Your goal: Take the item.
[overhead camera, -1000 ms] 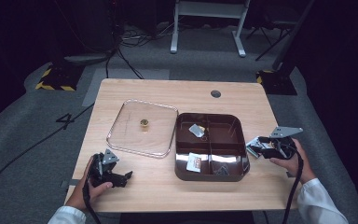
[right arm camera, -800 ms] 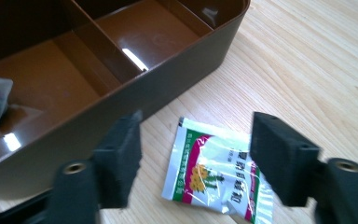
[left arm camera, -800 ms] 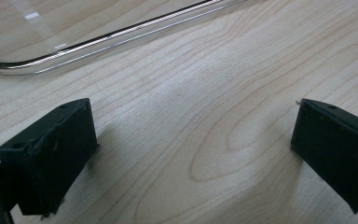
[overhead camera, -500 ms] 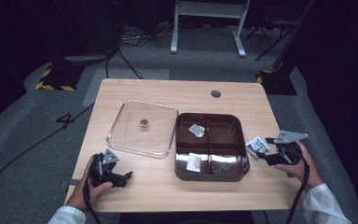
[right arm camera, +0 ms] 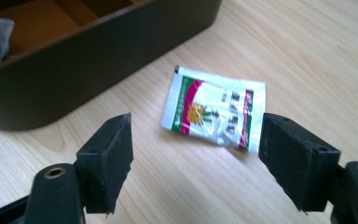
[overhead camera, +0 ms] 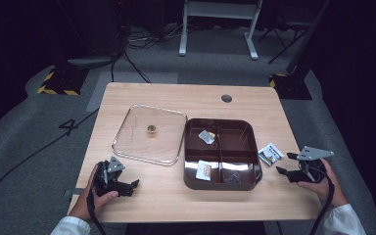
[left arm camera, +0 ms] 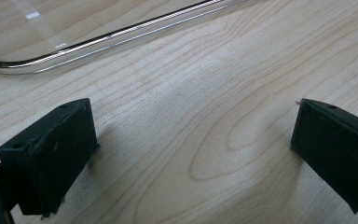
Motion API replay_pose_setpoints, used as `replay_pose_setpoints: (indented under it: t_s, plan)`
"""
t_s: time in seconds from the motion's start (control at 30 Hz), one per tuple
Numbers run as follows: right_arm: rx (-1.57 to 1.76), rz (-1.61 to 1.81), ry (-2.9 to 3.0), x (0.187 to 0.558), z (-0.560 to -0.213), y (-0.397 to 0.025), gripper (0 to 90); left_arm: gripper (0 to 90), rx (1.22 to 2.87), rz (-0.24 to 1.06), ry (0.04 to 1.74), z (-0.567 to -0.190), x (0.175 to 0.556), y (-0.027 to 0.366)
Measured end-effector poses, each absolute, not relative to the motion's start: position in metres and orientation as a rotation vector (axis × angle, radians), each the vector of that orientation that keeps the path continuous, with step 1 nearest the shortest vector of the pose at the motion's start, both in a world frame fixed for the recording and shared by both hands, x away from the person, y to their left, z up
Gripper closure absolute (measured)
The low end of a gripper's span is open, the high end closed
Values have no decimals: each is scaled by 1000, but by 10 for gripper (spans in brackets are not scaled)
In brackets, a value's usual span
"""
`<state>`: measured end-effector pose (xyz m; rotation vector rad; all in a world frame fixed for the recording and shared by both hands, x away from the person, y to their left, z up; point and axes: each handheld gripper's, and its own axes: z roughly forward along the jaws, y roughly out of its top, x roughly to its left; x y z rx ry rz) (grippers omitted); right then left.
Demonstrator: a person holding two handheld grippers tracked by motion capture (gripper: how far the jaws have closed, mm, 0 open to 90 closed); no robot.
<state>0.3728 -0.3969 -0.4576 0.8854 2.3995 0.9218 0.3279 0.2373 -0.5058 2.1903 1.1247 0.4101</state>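
Right hand-held gripper (right arm camera: 196,163) wide apart, empty, low over table (overhead camera: 166,200). Flat sachet (right arm camera: 214,114) just ahead between jaws, on wood beside brown tray (overhead camera: 248,161). Left hand-held gripper (left arm camera: 191,154) wide, empty, near clear lid (overhead camera: 149,133). Risk: thin slippery sachet sliding from pinch, or jaws scraping wood.

A clear lid (overhead camera: 149,133) with a small gold knob (overhead camera: 151,129) lies on the tabletop (overhead camera: 166,200) ahead of the left tongs (overhead camera: 127,186). A printed sachet (right arm camera: 214,113) lies flat just ahead of the right tongs (right arm camera: 196,158), beside a dark divided box (overhead camera: 220,152) holding small packets.
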Motion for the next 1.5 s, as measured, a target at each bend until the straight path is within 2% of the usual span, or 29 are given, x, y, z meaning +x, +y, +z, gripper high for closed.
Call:
replay_pose_setpoints:
  t_s: [0.63, 1.5]
  plan:
    - [1065, 964, 2355, 350, -498, -419, 234, 4, 2189, 415, 1127, -506, 328, 237]
    - [1131, 1030, 2311, 347, -504, -423, 216, 3, 2190, 412, 1126, -506, 328, 237]
